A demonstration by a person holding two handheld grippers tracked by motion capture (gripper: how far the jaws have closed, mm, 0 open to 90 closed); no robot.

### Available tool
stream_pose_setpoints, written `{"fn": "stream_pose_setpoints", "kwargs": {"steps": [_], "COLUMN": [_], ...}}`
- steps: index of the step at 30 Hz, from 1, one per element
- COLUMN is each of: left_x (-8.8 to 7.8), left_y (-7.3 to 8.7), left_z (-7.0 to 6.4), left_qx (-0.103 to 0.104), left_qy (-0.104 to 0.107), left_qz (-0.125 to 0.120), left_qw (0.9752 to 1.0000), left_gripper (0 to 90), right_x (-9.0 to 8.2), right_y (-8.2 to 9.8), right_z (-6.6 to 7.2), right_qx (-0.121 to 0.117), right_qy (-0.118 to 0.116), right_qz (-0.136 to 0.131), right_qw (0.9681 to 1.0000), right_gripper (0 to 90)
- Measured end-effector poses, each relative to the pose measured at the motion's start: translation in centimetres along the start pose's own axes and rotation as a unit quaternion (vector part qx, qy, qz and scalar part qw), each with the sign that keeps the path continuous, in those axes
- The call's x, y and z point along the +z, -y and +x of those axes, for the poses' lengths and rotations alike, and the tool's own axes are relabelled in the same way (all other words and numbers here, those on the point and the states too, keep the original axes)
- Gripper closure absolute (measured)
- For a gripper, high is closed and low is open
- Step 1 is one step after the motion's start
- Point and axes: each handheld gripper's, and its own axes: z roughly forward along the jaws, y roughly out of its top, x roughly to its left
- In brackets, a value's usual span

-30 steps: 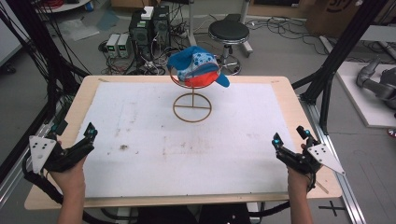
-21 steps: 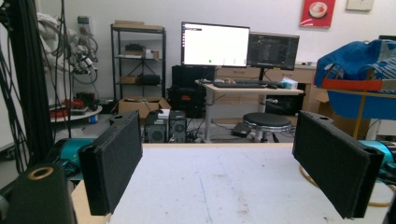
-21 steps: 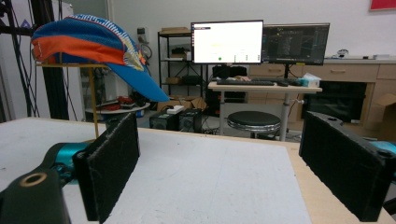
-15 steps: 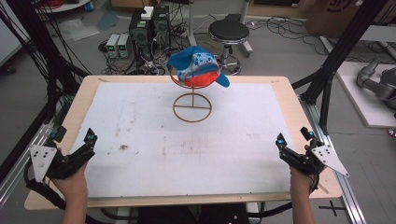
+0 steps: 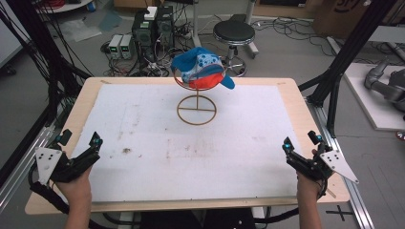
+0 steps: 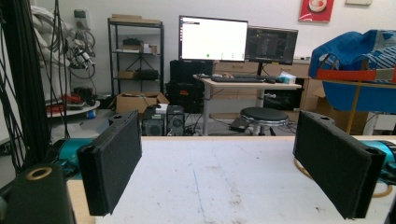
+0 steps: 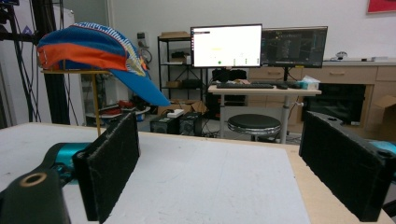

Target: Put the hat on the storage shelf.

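Two grippers sit low in the frame — left gripper (image 5: 79, 143) at lower left, right gripper (image 5: 301, 143) at lower right; both jaws spread, empty; the cap (image 5: 203, 71) rests on its stand (image 5: 197, 109), upper centre.

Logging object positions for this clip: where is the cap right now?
In the high view the cap sits on a wire stand at the table's far middle, apart from both grippers; the right gripper view shows it upper left.
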Motion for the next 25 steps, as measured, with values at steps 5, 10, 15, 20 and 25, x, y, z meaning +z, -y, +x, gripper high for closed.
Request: {"fn": "stream_pose_setpoints", "kwargs": {"steps": [5,10,15,20,25], "left_x": [0.3,0.8,0.6,0.9,1.3], "left_y": [0.1,0.2,0.1,0.2,0.4], "left_z": [0.0,-0.2,-0.3,-0.3,-0.2], "left_qx": [0.003,0.004,0.005,0.006,0.011], "left_qy": [0.006,0.015,0.02,0.024,0.025], "left_qz": [0.006,0.013,0.01,0.014,0.022], "left_qw": [1.0,0.9998,0.9997,0.9996,0.9994], "left_gripper": [15.8,15.8,15.8,15.9,15.8], "right_x": [0.0,0.1,-0.3,-0.2,0.1], "right_y": [0.1,0.3,-0.1,0.1,0.5], "right_z": [-0.1,-0.2,0.0,-0.1,-0.4], "right_qx": [-0.003,0.003,0.001,0.005,0.009], "right_qy": [0.002,0.006,0.007,0.008,0.012], "right_qz": [0.002,0.008,0.0,0.001,0.01], "right_qw": [1.0,0.9999,1.0,1.0,0.9998], "right_gripper": [12.1,12.1,12.2,12.2,12.1]}}
